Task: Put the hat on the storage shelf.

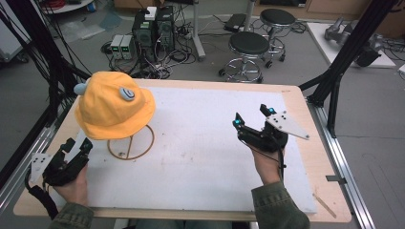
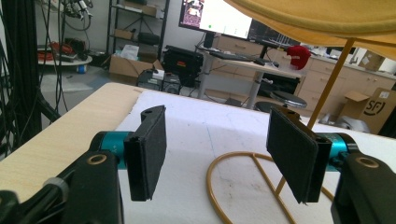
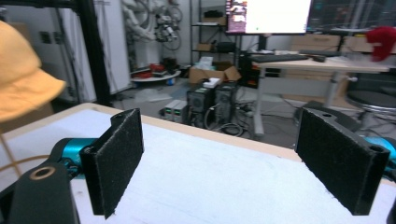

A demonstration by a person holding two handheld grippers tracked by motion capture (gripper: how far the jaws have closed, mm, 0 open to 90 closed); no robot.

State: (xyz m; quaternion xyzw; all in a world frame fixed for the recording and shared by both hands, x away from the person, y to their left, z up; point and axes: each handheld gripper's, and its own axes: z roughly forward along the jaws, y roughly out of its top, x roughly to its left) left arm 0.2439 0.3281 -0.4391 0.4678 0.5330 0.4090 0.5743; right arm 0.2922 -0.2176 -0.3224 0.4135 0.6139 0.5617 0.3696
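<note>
The surface (image 1: 200,157) is a big flat board with a white sheet on it, and both tools sit low over it on the side near the person. The yellow hat (image 1: 114,107) is the biggest thing on it. The hat sits on top of a thin wire stand (image 1: 130,143) with a round ring at the bottom. The hat is just past the left tool (image 1: 76,145), up and a little to the right of it, near but not touching. In the left gripper view the brim of the hat hangs over the top right, the thin pole of the stand goes up just behind the right-hand jaw, and the ring lies flat on the white sheet between and past the two jaws. The left tool has its jaws spread wide apart with nothing between them. A hand (image 1: 71,183) holds it from below. The right tool (image 1: 252,117) is well apart from the hat, far off to the hat's right side. Its jaws are spread wide too, and they hold nothing. In the right gripper view the hat shows at the far left edge, and bare white sheet lies between the jaws. A grey three-cornered plate (image 1: 286,125) sits on top of the right tool.
</note>
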